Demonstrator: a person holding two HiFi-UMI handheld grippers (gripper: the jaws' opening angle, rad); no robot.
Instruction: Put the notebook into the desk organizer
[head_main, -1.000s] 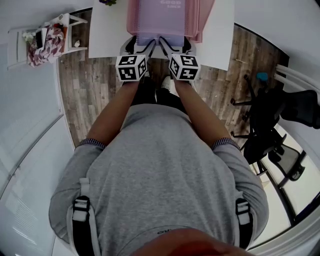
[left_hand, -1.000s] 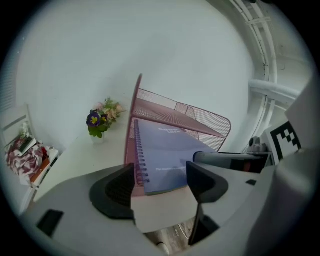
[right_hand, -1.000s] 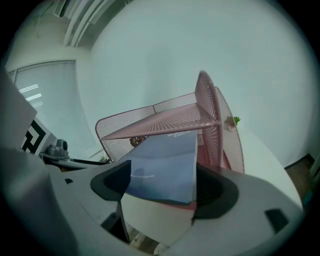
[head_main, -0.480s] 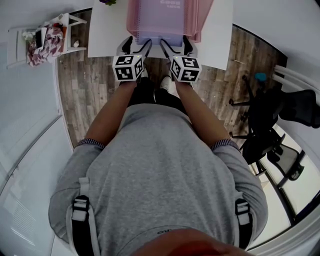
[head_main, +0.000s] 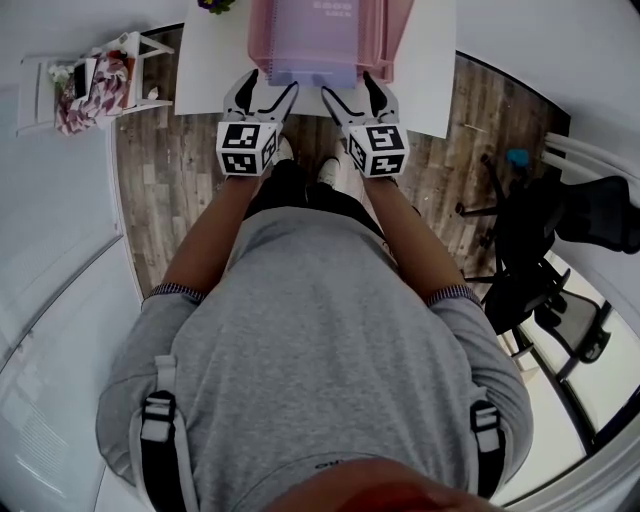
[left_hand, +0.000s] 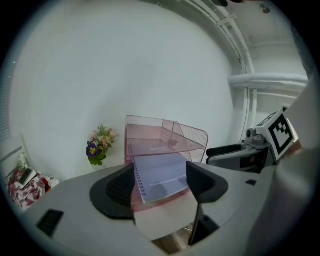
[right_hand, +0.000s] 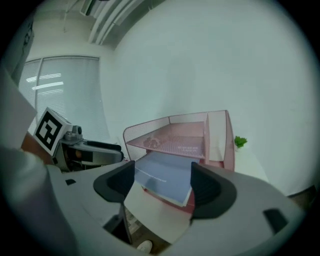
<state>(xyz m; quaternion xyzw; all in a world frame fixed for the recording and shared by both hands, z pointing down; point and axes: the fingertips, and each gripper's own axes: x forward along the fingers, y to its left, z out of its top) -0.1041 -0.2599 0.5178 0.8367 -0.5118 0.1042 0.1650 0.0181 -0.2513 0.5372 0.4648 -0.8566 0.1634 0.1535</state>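
Notebook and jaws: the notebook (left_hand: 162, 175) is touched by neither tool and shows only beyond the gap of each pair of jaws.
Left gripper: the left gripper (head_main: 265, 92) has its jaws spread wide with nothing pinched between them. It hangs just short of the table's near edge and is aimed at the notebook's spiral side.
Right gripper: the right gripper (head_main: 352, 95) also has its jaws apart. They have just been closing a little, and nothing is caught between them. It is level with the left one and just beside it.
Marker cubes: one black-and-white marker cube (head_main: 245, 148) rides behind the left jaws and another behind the right, both over the person's forearms.
Notebook place: it lies flat in the bottom tier of the desk organizer (left_hand: 192, 136). The cover is pale blue, with the spiral binding along its left side in the left gripper view. Its near end juts out past the tier's front.
Organizer: pink wire mesh in stacked tiers, standing on the white table (head_main: 210, 70) close to the near edge. Something flat with print lies in the tier above the notebook; I cannot tell what it is.
Table extras: flowers (left_hand: 99, 145) stand left of the organizer, and a small green plant (right_hand: 240, 142) stands to its right.
Room: wooden floor (head_main: 160, 180) lies under the table. A black office chair (head_main: 560, 240) is well off to the right, and a white shelf (head_main: 90, 80) with oddments is at the far left.
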